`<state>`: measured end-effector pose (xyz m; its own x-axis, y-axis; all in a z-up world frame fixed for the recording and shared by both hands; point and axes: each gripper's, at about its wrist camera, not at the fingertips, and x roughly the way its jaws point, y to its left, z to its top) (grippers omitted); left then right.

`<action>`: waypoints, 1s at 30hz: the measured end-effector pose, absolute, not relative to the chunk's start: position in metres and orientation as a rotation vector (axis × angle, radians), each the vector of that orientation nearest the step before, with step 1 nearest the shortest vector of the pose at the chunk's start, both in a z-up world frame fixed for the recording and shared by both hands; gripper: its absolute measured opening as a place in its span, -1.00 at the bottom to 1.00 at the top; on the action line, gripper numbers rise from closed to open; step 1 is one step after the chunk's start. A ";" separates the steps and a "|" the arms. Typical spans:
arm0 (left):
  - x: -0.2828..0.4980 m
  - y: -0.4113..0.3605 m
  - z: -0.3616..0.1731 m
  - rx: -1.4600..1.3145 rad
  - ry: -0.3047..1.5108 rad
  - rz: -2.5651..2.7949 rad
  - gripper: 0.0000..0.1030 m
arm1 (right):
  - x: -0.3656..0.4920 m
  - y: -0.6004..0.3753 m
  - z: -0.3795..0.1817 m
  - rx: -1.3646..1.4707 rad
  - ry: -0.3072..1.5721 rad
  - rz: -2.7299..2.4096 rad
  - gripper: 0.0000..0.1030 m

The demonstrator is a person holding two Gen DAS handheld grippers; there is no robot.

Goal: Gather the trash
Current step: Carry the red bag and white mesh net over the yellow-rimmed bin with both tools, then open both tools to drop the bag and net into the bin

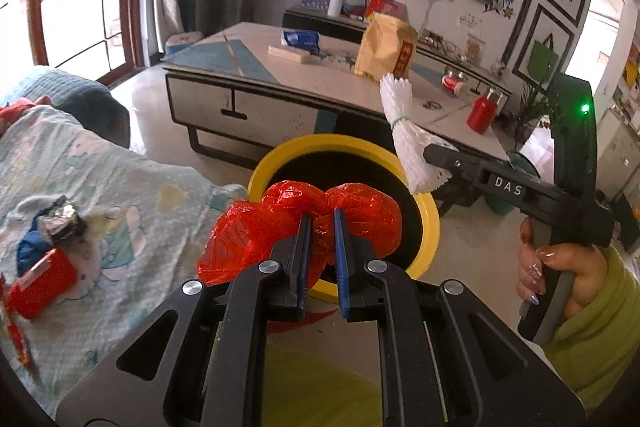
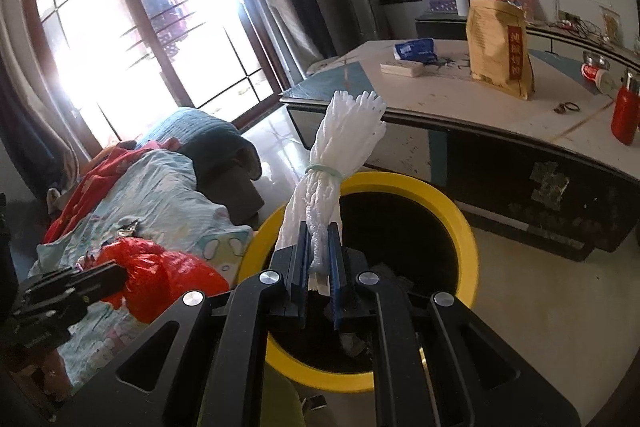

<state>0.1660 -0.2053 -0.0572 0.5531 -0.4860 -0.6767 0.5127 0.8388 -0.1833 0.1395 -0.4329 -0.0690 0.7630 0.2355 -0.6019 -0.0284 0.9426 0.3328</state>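
My left gripper (image 1: 322,217) is shut on a crumpled red plastic bag (image 1: 256,231), held over the near rim of a round bin with a yellow rim (image 1: 430,223). My right gripper (image 2: 318,233) is shut on a white foam net bundle (image 2: 340,143) tied with a pale band; it sticks up over the bin's yellow rim (image 2: 460,215). In the left wrist view the right gripper (image 1: 434,155) comes in from the right, the white bundle (image 1: 400,111) above the bin. The red bag (image 2: 168,275) and left gripper show at lower left in the right wrist view.
A sofa with a light blue patterned cover (image 1: 120,187) lies left, with a red packet (image 1: 42,285), foil wrapper (image 1: 62,219) and other scraps on it. Behind the bin stands a low table (image 1: 320,83) bearing a yellow bag (image 1: 386,47) and a red bottle (image 1: 482,113).
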 end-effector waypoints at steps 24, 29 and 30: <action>0.212 -0.267 -0.113 0.119 0.919 -0.625 -0.86 | 0.139 -0.463 -0.122 0.362 0.809 0.131 -0.83; 0.224 -0.272 -0.115 0.097 0.932 -0.635 -0.84 | 0.140 -0.466 -0.125 0.369 0.818 0.131 -0.82; 0.226 -0.272 -0.115 0.092 0.932 -0.637 -0.81 | 0.140 -0.467 -0.125 0.371 0.818 0.129 -0.82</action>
